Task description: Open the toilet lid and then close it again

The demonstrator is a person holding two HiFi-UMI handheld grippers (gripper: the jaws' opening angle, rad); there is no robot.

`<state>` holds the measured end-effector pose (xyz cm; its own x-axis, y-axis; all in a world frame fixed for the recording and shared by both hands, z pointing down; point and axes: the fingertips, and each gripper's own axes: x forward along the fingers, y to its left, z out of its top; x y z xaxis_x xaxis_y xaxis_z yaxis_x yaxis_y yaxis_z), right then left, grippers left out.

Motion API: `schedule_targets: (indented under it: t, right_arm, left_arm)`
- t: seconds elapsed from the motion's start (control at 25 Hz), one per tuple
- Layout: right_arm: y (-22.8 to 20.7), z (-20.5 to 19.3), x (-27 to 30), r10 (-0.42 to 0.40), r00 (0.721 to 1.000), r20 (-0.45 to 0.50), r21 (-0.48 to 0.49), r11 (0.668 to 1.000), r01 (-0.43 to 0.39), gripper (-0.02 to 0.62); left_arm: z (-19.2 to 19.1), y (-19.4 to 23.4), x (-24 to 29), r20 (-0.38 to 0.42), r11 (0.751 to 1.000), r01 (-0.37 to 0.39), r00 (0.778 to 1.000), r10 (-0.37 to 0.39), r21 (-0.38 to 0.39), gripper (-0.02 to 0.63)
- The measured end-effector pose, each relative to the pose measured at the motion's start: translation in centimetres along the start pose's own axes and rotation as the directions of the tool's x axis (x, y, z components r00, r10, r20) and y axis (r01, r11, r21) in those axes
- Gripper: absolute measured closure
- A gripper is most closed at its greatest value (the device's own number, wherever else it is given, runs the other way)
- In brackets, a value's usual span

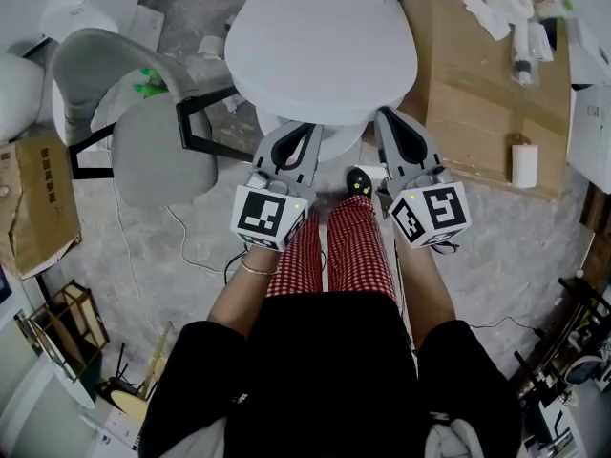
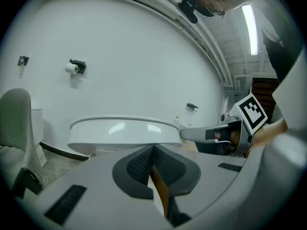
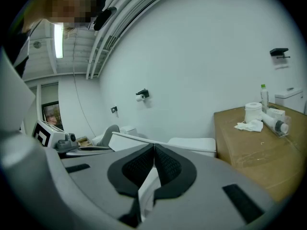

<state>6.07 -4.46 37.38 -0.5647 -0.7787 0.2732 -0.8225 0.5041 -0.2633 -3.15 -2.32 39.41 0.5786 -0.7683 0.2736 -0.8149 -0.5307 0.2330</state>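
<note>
The white toilet lid [image 1: 320,51] lies down over the bowl, straight ahead of me in the head view. My left gripper [image 1: 304,128] reaches to the lid's front rim on the left, jaws shut with nothing between them. My right gripper [image 1: 385,114] is at the front rim on the right, also shut and empty. Both tips sit at or just under the rim; the lid hides the exact contact. In the left gripper view the lid [image 2: 120,131] hangs just above my left gripper [image 2: 153,147], and the right gripper [image 2: 184,134] touches its edge. The right gripper view shows the lid [image 3: 139,142] past my right gripper [image 3: 154,146].
A grey chair [image 1: 158,151] stands close on the left of the bowl. A brown cardboard surface [image 1: 487,84] with tissue and paper rolls [image 1: 524,165] is on the right. A cardboard box [image 1: 38,203] sits far left. My legs in red checked trousers [image 1: 334,256] stand before the bowl.
</note>
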Motion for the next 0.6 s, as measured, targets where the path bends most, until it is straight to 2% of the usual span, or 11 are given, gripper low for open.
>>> schedule_targets:
  t: [0.6]
  right_arm:
    - [-0.8, 3.3, 1.0, -0.011, 0.999, 0.046, 0.003, 1.0, 0.011, 0.575]
  left_arm:
    - [3.5, 0.5, 1.3, 0.017, 1.0, -0.003, 1.0, 0.003, 0.013, 0.603]
